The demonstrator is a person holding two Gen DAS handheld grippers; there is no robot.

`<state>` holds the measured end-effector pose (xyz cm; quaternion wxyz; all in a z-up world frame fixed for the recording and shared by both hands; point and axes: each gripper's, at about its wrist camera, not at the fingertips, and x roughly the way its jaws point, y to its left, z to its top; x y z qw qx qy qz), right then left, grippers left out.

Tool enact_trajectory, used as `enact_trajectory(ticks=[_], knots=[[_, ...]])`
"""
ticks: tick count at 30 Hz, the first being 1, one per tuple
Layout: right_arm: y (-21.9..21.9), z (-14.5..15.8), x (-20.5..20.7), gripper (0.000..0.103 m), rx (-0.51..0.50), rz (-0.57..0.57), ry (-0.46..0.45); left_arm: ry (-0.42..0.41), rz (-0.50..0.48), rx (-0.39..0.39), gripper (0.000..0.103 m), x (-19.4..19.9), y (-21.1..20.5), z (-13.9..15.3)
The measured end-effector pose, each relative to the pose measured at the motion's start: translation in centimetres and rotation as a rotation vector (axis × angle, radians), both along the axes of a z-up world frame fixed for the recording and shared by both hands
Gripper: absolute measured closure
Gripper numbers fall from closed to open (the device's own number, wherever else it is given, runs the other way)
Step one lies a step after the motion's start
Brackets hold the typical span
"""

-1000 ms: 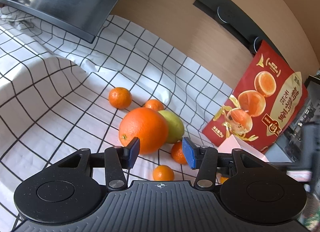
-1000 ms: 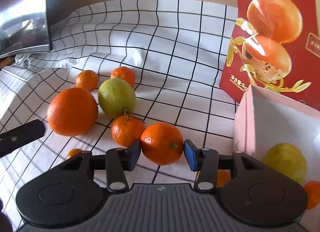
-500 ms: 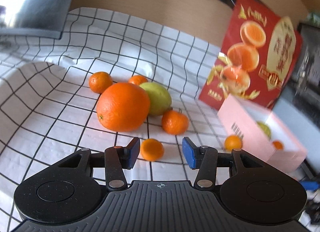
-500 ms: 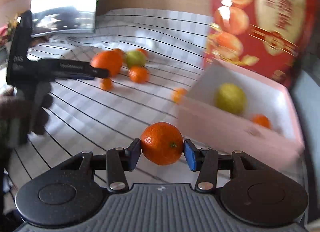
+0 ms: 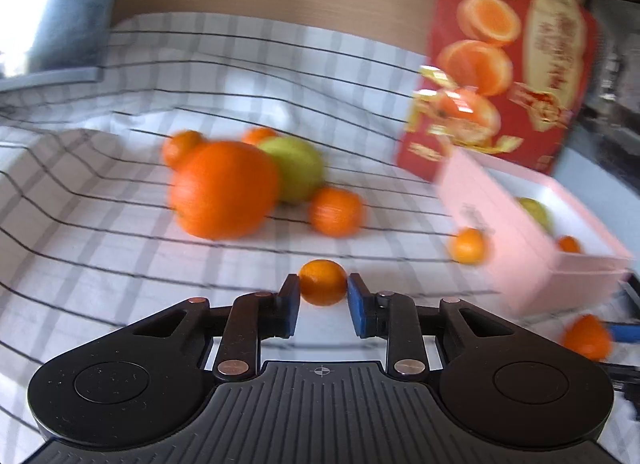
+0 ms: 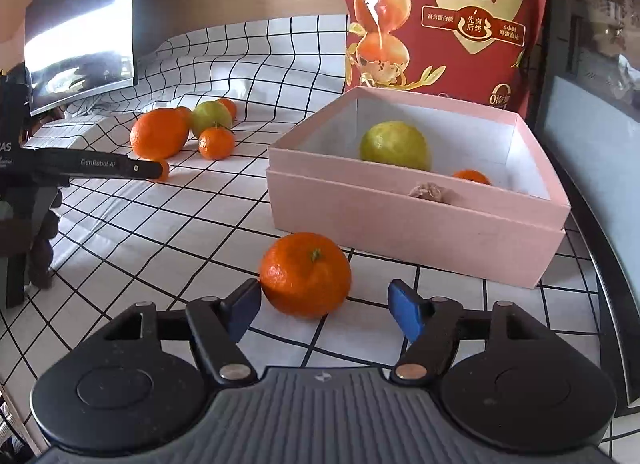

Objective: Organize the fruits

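Only in the right wrist view is the pink box's [image 6: 416, 224] interior seen clearly, a green fruit [image 6: 395, 145] inside. Before the box, a mandarin [image 6: 306, 274] is being released on the cloth by the opening right gripper [image 6: 324, 306], one pad still touching. Left of the box, a small tangerine [image 5: 323, 282] is being clasped by the closing left gripper [image 5: 323, 300].

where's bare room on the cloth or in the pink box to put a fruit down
Free: the checked cloth between the fruit pile and the pink box, and the box's right part, beyond the green fruit. Crowded: around the pile.

Motion blurs the fruit pile [image 5: 240, 184] (left wrist view) beyond telling edges.
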<state>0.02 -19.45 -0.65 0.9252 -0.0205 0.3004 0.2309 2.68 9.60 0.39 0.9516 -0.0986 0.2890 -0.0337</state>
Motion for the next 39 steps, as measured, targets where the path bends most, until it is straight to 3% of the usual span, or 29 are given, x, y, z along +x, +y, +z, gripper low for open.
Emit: enact_trajectory(ticks=[5, 8, 13, 17, 20, 22, 24, 29, 31, 33, 39], knots=[[0.2, -0.1, 0.1, 0.022, -0.019, -0.009, 0.018, -0.006, -0.2, -0.051, 0.073, -2.5, -4.8, 0.3], [0.0, -0.3, 0.4, 0.018, -0.014, -0.019, 0.041, -0.007, -0.246, -0.035, 0.073, -3.6, -7.1, 0.0], [0.0, -0.4, 0.9, 0.012, -0.023, -0.035, 0.067, -0.026, -0.232, -0.031, 0.074, -4.4, -7.6, -0.2], [0.8, -0.6, 1.2, 0.0, -0.078, 0.003, 0.086, -0.017, -0.227, -0.043, 0.073, -4.3, -7.4, -0.3], [0.8, -0.5, 1.3, 0.0, -0.083, 0.001, 0.092, -0.012, -0.232, -0.018, 0.071, -4.2, -7.8, -0.2], [0.9, -0.5, 1.3, 0.0, -0.086, 0.002, 0.094, 0.016, -0.249, 0.002, 0.062, -3.9, -8.2, -0.3], [0.9, -0.5, 1.3, 0.0, -0.086, 0.003, 0.092, 0.037, -0.261, 0.022, 0.059, -3.6, -8.7, -0.5], [0.8, -0.5, 1.1, 0.0, -0.084, 0.001, 0.086, 0.038, -0.248, 0.022, 0.06, -2.8, -9.1, -0.6], [0.8, -0.5, 1.1, 0.0, -0.084, 0.002, 0.086, 0.038, -0.251, 0.026, 0.068, -2.6, -9.3, -0.6], [0.8, -0.5, 1.1, 0.0, -0.084, 0.002, 0.086, 0.034, -0.268, 0.022, 0.069, -2.9, -9.4, -0.5], [0.5, -0.5, 0.9, 0.0, -0.079, -0.008, 0.084, 0.012, -0.301, -0.055, 0.069, -5.3, -8.9, -0.5]])
